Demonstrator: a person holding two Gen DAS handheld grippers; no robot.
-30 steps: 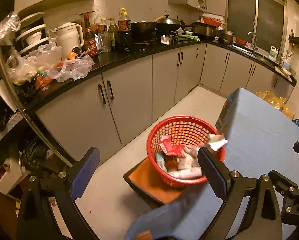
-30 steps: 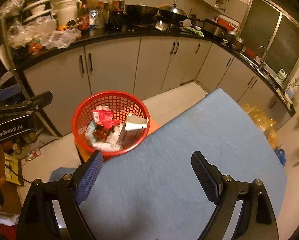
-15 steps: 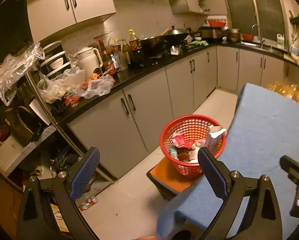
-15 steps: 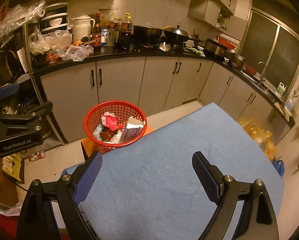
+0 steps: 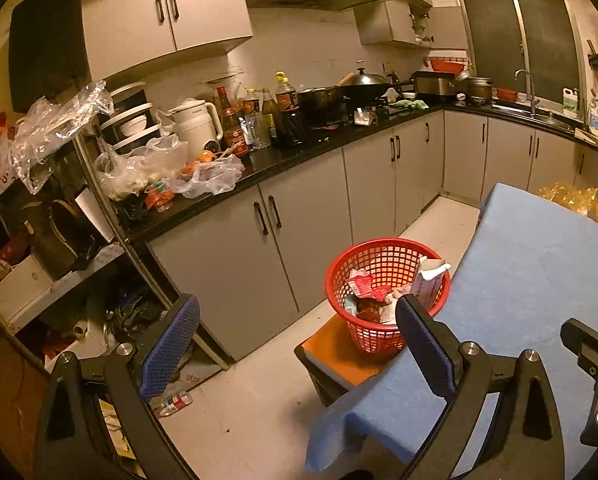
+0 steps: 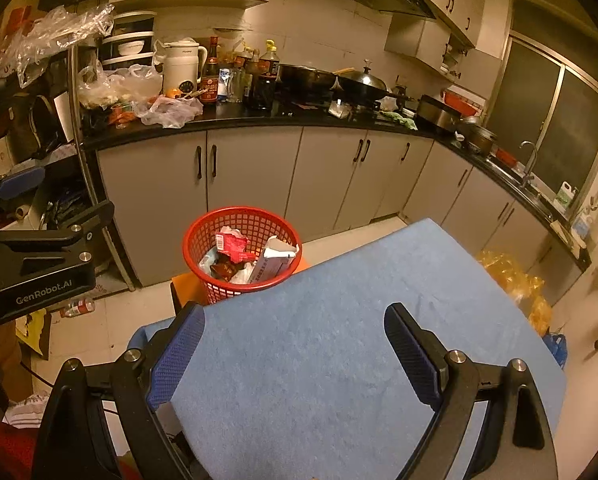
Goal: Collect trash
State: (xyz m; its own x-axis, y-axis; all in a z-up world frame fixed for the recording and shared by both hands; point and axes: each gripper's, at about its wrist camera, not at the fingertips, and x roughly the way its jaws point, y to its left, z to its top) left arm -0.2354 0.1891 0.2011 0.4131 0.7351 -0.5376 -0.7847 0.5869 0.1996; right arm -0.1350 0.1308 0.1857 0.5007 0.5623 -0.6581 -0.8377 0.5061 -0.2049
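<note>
Landmark for all positions: the red basket [image 6: 241, 254].

Kitchen counter [image 6: 259, 120], black top over grey cupboards, runs behind the basket and bends away to its right toward a sink with a tap [image 6: 529, 160]. The countertop is crowded: bottles, a white kettle [image 6: 181, 66], pans, loose plastic bags.

Table with blue cloth [image 6: 339, 352]: its far left corner edge sits just beside the basket, nearer the cameras. The cloth surface is bare in both views.

Metal shelf rack [image 5: 59, 216] stands left of the basket, at the end of the counter, stuffed with bags and boxes.

Orange stool [image 5: 339, 356]: directly under the basket, which rests on it. The stool's dark edge shows at the front.

Red basket, plastic mesh, upright, roughly half full. Trash inside: a white carton [image 6: 273, 262] with torn-open top leaning against the right wall, a red wrapper [image 6: 231, 244] toward the back left, a dark wrapper and pale crumpled pieces below them.

Left gripper [image 5: 299, 332]: held left of and nearer than the basket, above floor and table corner. Jaws wide apart, nothing between the blue pads.

Right gripper [image 6: 295, 344]: above the blue cloth, nearer than the basket. Jaws wide apart, empty.

Small plastic bottle [image 5: 175, 402] lies on the floor left of the stool.
</note>
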